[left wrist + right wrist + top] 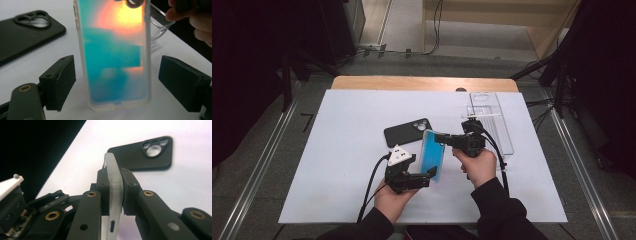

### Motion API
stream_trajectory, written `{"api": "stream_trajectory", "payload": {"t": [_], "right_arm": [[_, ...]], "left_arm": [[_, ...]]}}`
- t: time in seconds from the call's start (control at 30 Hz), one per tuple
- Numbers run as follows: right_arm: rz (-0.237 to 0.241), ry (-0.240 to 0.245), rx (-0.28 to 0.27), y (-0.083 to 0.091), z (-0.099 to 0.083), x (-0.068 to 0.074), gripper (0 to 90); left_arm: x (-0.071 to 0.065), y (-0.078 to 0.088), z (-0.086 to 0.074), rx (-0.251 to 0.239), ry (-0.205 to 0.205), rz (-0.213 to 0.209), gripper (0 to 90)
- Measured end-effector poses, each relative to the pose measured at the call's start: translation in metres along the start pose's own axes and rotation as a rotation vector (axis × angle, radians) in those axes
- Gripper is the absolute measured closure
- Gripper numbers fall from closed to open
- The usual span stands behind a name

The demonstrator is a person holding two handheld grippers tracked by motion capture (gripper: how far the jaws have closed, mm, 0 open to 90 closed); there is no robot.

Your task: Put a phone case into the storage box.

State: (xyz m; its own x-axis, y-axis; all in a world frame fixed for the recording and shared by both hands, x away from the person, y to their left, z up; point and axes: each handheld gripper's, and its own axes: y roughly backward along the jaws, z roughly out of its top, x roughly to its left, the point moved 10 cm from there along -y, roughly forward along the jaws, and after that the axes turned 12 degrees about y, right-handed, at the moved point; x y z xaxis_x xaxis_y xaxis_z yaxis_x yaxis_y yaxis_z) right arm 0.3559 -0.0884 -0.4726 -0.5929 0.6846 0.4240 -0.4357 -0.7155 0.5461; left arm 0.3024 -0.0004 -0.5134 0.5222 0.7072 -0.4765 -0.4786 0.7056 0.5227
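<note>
The right gripper (115,192) clamps the edge of the iridescent phone case (433,154), held upright just in front of the black phone case (408,132); the left gripper (117,82) stands released, jaws either side of it, not touching

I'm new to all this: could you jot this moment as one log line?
right claw: shut on blue phone case, held upright | left claw: open, pads either side of case, not touching | black phone case: flat on table
</note>
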Motion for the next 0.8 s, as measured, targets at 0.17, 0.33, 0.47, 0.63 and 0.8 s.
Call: {"api": "stream_trajectory", "payload": {"t": [0.17,0.33,0.47,0.63,0.8], "right_arm": [[-0.02,0.06,-0.011,0.004,0.001,0.0,77.0],[-0.057,0.11,-0.006,0.006,-0.001,-0.003,77.0],[-0.036,0.147,-0.01,0.008,-0.002,0.0,77.0],[-0.009,0.213,-0.003,0.013,-0.003,0.004,77.0],[0.038,0.279,-0.017,0.019,-0.003,0.011,77.0]], "left_arm": [[-0.001,0.006,0.003,0.017,-0.027,-0.015,20.0],[0.0,0.01,0.006,0.07,-0.024,-0.047,21.9],[0.003,0.014,0.009,0.119,-0.033,-0.069,22.1],[0.007,0.02,0.016,0.161,-0.037,-0.102,22.0],[0.01,0.029,0.027,0.149,-0.063,-0.13,22.0]]}}
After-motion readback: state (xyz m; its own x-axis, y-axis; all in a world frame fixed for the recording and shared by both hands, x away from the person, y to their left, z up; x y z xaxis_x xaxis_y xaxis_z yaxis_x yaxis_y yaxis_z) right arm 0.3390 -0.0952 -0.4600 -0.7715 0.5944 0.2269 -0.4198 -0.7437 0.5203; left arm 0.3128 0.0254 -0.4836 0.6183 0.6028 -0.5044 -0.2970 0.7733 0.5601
